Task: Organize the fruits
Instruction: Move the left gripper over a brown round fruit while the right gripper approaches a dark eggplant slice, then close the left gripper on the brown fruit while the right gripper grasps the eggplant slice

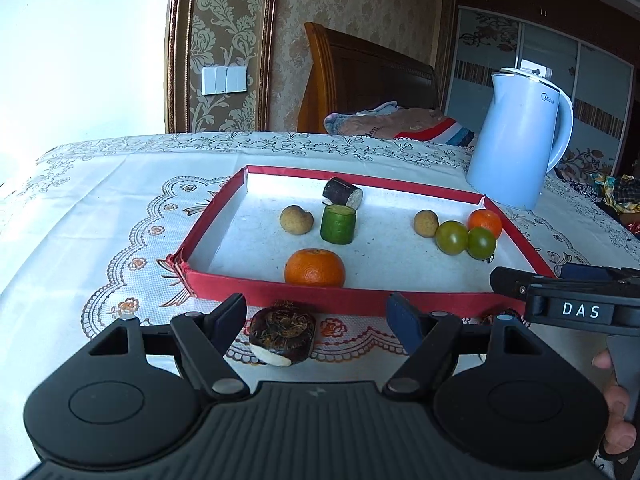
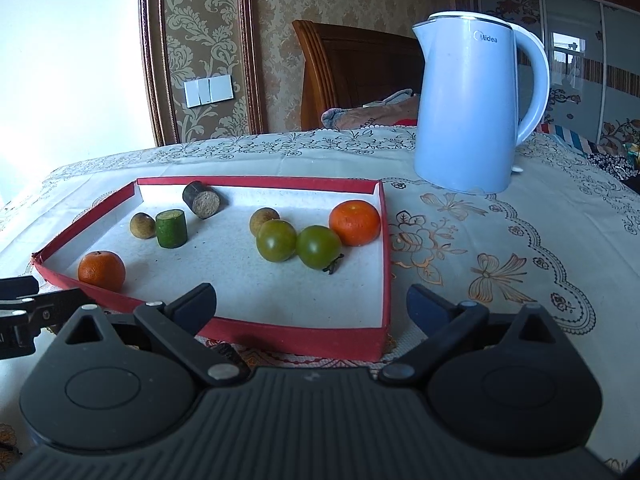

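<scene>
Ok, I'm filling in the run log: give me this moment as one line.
left gripper: open, straddling dark cut piece outside tray | right gripper: open, empty | red tray: two oranges, two green tomatoes

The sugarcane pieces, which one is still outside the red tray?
The dark purple sugarcane piece lying on the tablecloth, between the left gripper's open fingers. The other dark piece and the green piece sit inside the red-rimmed tray.
</scene>
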{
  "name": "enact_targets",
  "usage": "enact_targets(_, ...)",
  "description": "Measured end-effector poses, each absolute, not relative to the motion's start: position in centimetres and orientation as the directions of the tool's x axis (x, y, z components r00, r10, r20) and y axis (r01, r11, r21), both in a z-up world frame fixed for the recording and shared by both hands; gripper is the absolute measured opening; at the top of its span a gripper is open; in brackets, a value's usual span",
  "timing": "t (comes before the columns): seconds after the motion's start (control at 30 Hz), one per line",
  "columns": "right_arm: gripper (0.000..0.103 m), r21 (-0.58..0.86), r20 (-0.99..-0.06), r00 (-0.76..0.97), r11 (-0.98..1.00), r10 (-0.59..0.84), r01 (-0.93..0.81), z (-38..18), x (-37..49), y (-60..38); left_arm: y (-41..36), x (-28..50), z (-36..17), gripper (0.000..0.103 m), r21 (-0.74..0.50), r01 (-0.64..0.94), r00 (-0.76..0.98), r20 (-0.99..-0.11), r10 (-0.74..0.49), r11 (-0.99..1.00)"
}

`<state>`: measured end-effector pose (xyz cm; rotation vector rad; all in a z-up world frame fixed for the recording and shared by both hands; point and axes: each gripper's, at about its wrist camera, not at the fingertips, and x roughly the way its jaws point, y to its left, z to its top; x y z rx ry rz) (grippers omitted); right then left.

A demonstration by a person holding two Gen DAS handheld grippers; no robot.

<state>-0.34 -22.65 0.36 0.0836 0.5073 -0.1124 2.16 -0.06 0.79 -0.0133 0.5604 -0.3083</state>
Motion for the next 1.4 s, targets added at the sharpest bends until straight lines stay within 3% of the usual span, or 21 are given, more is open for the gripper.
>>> enact_targets(0.73, 0.103, 0.069, -0.495, 0.867, 0.992, -0.057, 0.104, 0.2, -1.5, -22.6, 0.6, 2.3, 0.0, 0.077, -0.082, 0.261, 0.782, -0.566, -0.261, 0.962)
enact_targets(1.4, 0.103, -0.004, -0.523, 0.852, 1.000, -0.009, 0.008, -0.3, -3.3, -20.7, -0.3, 4.7, -1.1, 0.077, -0.023, 0.209, 0.764, -0.620, -0.178, 0.978)
